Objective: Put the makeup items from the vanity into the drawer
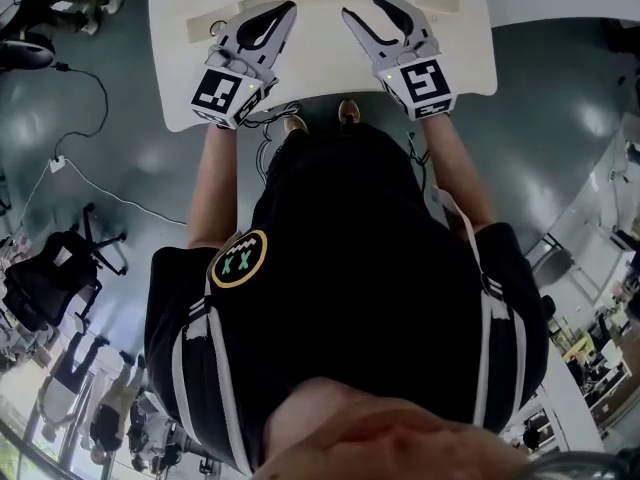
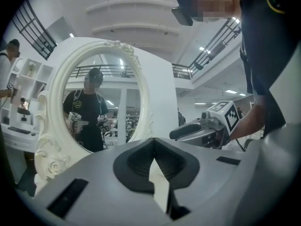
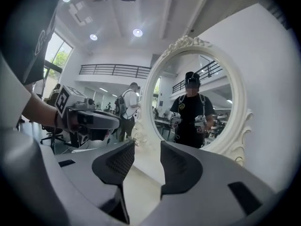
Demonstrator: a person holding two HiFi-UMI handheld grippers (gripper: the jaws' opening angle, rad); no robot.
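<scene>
Both grippers are held side by side, about level, over the white vanity top (image 1: 330, 68). My left gripper (image 1: 288, 8) (image 2: 153, 142) is shut, its dark pads meeting at the tips with nothing between them. To its right, my right gripper (image 1: 358, 6) (image 3: 147, 149) is open, with a narrow empty gap between its pads. Each one also shows in the other's view: the right gripper (image 2: 186, 131) and the left gripper (image 3: 110, 121). An oval mirror in an ornate white frame (image 2: 51, 102) (image 3: 237, 126) stands just ahead and reflects the person. I see no makeup item or drawer clearly.
The vanity's front edge lies close to the person's feet (image 1: 345, 113). Cables (image 1: 80, 183) run across the grey floor at the left, near an office chair (image 1: 55, 273). A white shelf unit (image 2: 21, 121) stands left of the mirror, and a person with a backpack (image 3: 127, 107) stands behind.
</scene>
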